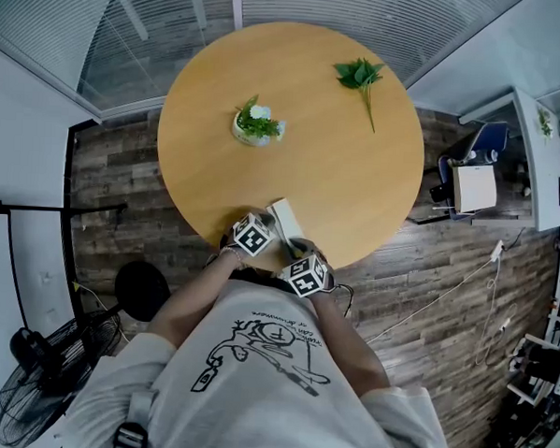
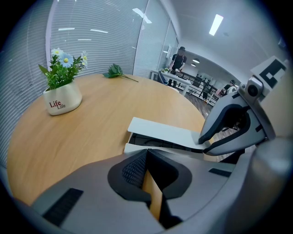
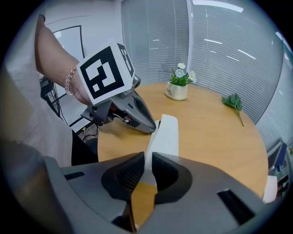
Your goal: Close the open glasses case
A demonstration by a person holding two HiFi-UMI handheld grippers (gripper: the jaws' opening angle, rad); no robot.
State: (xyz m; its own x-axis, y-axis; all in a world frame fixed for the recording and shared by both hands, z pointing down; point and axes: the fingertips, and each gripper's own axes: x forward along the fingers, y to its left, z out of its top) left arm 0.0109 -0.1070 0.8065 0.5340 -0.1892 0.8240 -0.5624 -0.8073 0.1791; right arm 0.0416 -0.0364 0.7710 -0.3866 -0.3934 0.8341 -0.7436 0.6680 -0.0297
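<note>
The white glasses case (image 1: 285,215) lies at the near edge of the round wooden table (image 1: 357,176). In the left gripper view its lid (image 2: 160,131) stands slightly ajar over the base (image 2: 137,147), with a dark slit between them. My right gripper (image 2: 202,140) is shut, with its tips on the lid's right end. In the right gripper view the lid (image 3: 167,135) runs away from the shut right gripper (image 3: 147,157). My left gripper (image 2: 147,153) is shut and empty, just short of the case. Its tips (image 3: 152,128) meet the case's side.
A small white pot of flowers (image 1: 256,125) stands mid-table, and a loose green sprig (image 1: 361,76) lies at the far right. The table edge runs right under both grippers. On the floor, a fan (image 1: 37,393) stands at the left and office gear (image 1: 474,186) at the right.
</note>
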